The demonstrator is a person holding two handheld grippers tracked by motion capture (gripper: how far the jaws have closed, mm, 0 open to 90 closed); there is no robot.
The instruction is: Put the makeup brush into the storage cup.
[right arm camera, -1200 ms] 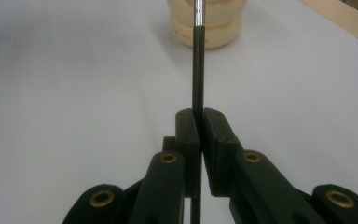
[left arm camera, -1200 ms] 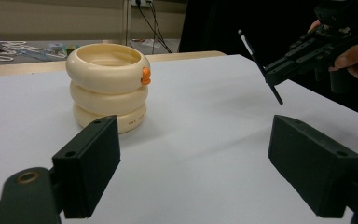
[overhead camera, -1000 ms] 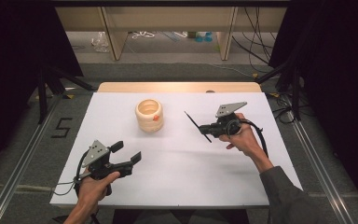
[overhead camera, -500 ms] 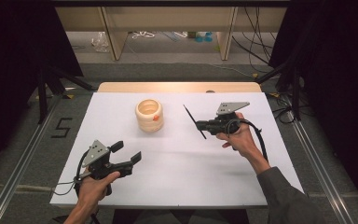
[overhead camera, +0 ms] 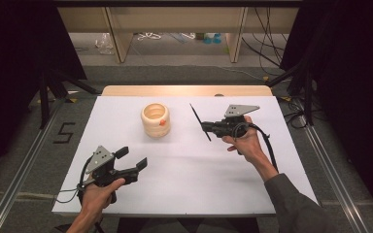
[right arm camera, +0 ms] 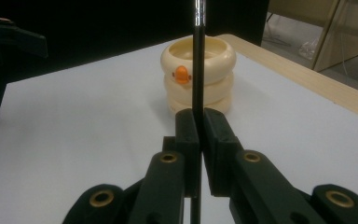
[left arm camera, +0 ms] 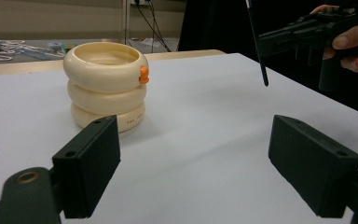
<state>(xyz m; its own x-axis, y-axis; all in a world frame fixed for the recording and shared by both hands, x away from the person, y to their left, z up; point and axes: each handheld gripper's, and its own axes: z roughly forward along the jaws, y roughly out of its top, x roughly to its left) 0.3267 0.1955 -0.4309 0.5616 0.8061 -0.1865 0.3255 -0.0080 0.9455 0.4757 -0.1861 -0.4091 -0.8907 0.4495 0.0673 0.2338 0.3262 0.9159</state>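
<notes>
A cream holder (overhead camera: 156,120) made of stacked rings, with a small orange beak, stands upright on the white table (overhead camera: 184,170) left of centre toward the far side. To its right, my right gripper (overhead camera: 207,127) is shut on a thin black rod (overhead camera: 198,119) that crosses its jaws. In the right gripper view the rod (right arm camera: 197,56) rises between the closed pads (right arm camera: 186,133), in front of the holder (right arm camera: 214,88). My left gripper (overhead camera: 133,158) rests near the front left, open and holding nothing. The holder (left arm camera: 105,84) stands beyond its jaws in the left gripper view.
A wooden strip (overhead camera: 184,90) runs along the table's far edge. Beyond it are shelf legs (overhead camera: 118,34) and cables on the floor. Dark stand legs (overhead camera: 43,92) flank the table on both sides. A "5" (overhead camera: 63,132) is marked on the floor at left.
The rod's far tip has swung slightly toward the table's far edge. The left gripper has not moved.
</notes>
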